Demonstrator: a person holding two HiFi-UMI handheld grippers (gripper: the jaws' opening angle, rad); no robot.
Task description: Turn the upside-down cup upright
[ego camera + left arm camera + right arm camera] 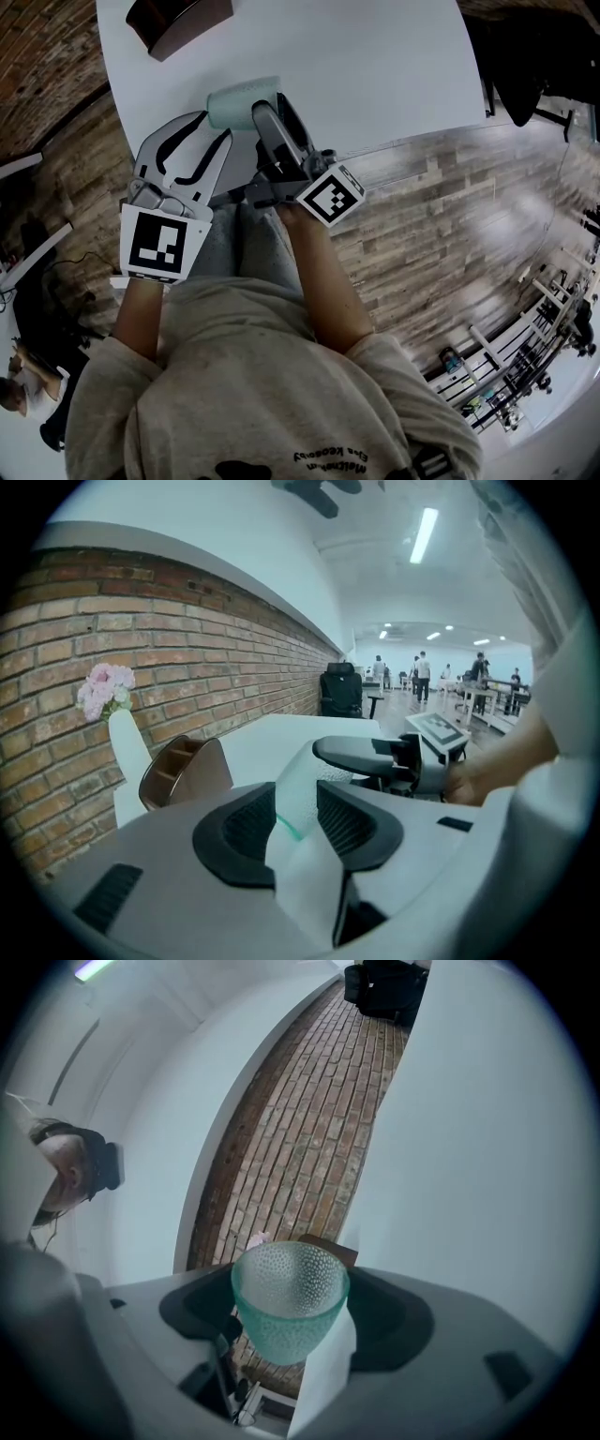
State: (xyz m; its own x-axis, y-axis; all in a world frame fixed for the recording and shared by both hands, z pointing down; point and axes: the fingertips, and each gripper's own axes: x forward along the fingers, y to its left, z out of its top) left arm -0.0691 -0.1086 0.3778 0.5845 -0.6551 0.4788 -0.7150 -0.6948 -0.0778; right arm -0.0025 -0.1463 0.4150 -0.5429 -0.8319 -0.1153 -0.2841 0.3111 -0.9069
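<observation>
A pale green dimpled glass cup [234, 101] hangs on its side over the near edge of the white table [375, 56]. My right gripper [269, 101] is shut on it, one finger on each side. In the right gripper view the cup [289, 1307] sits between the jaws with its open mouth towards the camera. My left gripper [214, 127] is just left of the cup and a little nearer to me, its jaws apart. In the left gripper view the cup [305, 794] shows in the gap ahead of the jaws, under a finger of the right gripper [361, 752].
A brown wooden holder [178, 19] stands at the far left of the table, also seen in the left gripper view [183, 771]. A white vase with pink flowers [112, 700] is by the brick wall. Wooden floor lies right of the table. People stand far off in the room.
</observation>
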